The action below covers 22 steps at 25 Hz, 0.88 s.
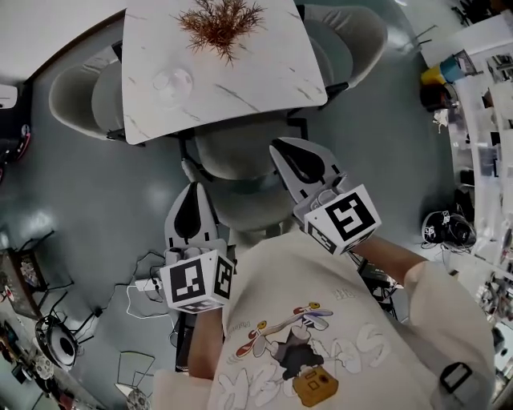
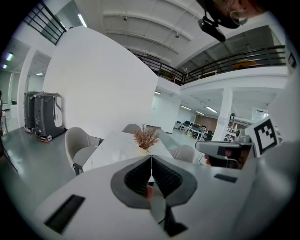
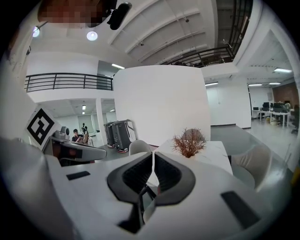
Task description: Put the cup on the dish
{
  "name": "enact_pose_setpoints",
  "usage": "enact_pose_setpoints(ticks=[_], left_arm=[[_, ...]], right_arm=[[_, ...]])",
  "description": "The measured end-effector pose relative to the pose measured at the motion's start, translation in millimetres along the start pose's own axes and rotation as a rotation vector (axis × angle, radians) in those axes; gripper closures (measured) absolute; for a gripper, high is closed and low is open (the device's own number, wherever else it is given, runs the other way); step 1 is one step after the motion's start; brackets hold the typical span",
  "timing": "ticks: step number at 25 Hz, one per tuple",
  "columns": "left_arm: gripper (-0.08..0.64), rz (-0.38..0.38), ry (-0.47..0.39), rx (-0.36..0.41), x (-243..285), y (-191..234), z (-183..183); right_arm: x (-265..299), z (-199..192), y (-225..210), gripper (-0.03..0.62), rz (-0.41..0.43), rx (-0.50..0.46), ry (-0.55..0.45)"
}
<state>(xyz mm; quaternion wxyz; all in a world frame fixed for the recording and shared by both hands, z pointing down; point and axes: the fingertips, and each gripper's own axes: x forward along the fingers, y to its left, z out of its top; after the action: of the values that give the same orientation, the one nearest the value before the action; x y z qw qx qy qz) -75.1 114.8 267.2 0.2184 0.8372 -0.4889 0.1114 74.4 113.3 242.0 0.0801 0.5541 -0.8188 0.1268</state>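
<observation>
On marble table (image 1: 264, 72), dried plant (image 1: 220, 22), grey floor (image 1: 104, 192)

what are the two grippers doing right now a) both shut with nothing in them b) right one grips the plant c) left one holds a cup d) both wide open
a: the left gripper and the right gripper each show their jaws closed together with nothing between them.

1 marble table (image 1: 264, 76) standing; 3 chairs sitting around it: left chair (image 1: 76, 100), right chair (image 1: 353, 40), near chair (image 1: 232, 152). 1 dried plant (image 1: 220, 24) and 1 clear glass item (image 1: 172, 84) resting on top. 2 grippers showing: left gripper (image 1: 192, 186), right gripper (image 1: 277, 144), each carrying 1 marker cube.
</observation>
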Motion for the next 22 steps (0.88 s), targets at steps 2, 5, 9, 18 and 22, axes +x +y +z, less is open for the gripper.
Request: enact_pose_setpoints(ticks=[2,5,9,18,22], left_arm=[[0.551,0.013,0.002,0.001,-4,-13,0],[0.551,0.009,0.007,0.004,-7,-41,-6],[0.551,-0.003,0.016,0.015,-11,-83,-18],[0.551,0.076,-0.010,-0.025,-29,-137,-38],[0.551,0.068,-0.007,-0.038,-32,-149,-46]], right_arm=[[-8,-4,-2,0.588,0.025,0.014,0.003],[-24,-8,-13,0.588,0.043,0.045,0.004],[-50,-13,-23,0.588,0.061,0.068,-0.006],[-103,-14,-31,0.588,0.163,0.020,-0.019],[-115,-16,-28,0.588,0.174,-0.003,-0.022]])
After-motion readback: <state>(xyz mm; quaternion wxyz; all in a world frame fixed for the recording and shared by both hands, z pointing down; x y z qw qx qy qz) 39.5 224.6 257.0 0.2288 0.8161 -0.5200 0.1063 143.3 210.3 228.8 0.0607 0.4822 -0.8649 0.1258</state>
